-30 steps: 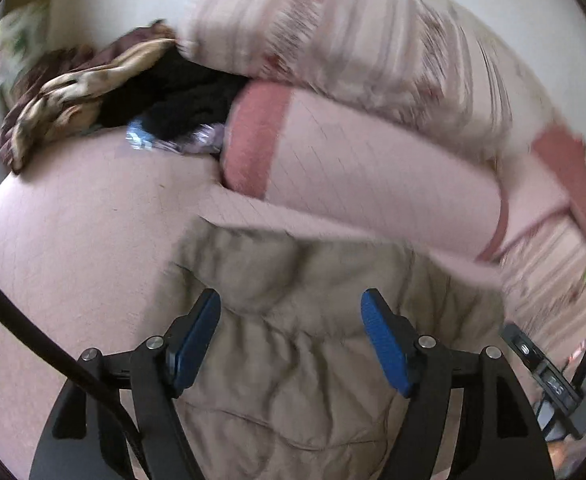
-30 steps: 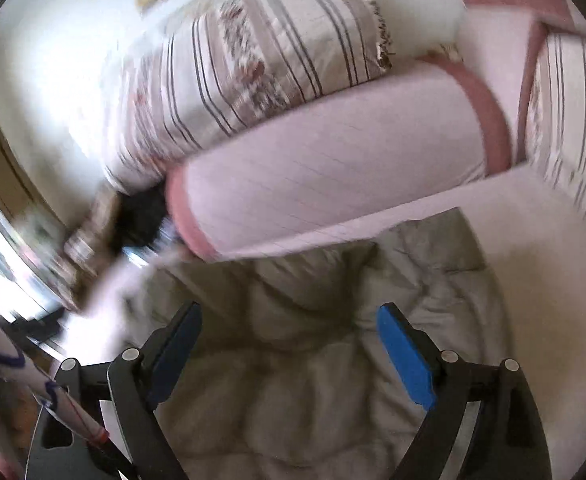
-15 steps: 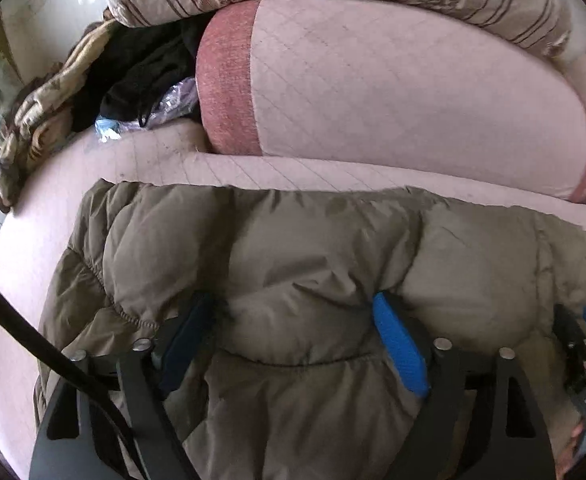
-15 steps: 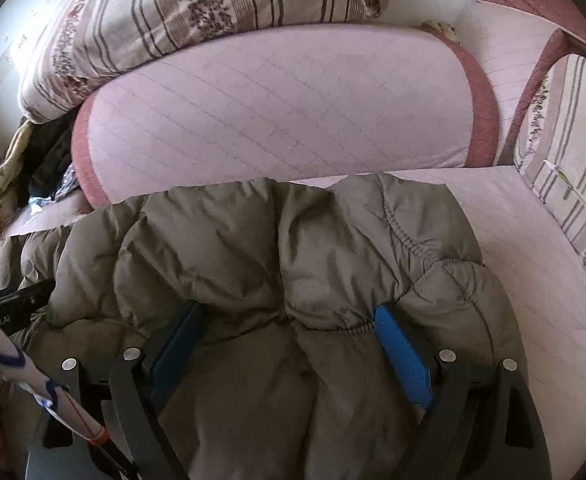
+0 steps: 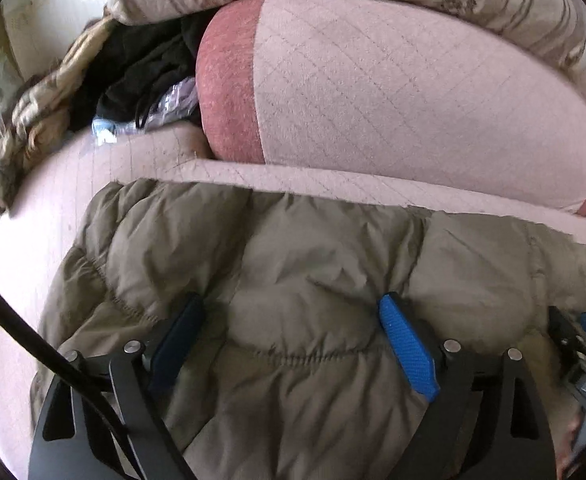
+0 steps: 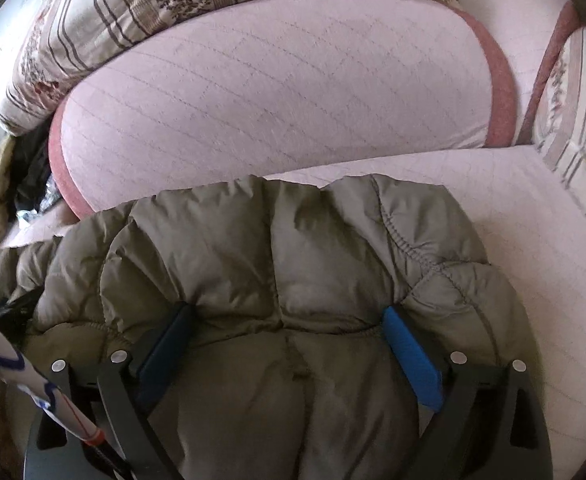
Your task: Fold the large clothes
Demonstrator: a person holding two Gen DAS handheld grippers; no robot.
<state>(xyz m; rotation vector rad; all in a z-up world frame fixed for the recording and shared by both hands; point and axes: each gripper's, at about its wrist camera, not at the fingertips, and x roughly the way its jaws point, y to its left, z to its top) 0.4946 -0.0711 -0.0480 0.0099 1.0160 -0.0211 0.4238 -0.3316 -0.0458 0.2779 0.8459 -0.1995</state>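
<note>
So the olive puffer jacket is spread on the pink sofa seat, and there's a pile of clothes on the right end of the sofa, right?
Not quite. The pile of clothes lies at the left end of the sofa, as the left wrist view shows. The olive puffer jacket is indeed on the pink seat.

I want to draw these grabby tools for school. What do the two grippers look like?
Both look alike: the left gripper and the right gripper each have a black frame shaped like a fork, with round silver bolts and two flat blue pads on the inside of the fingers. A black cable curves past the left one. A white strip with red and blue marks runs beside the right one.
</note>
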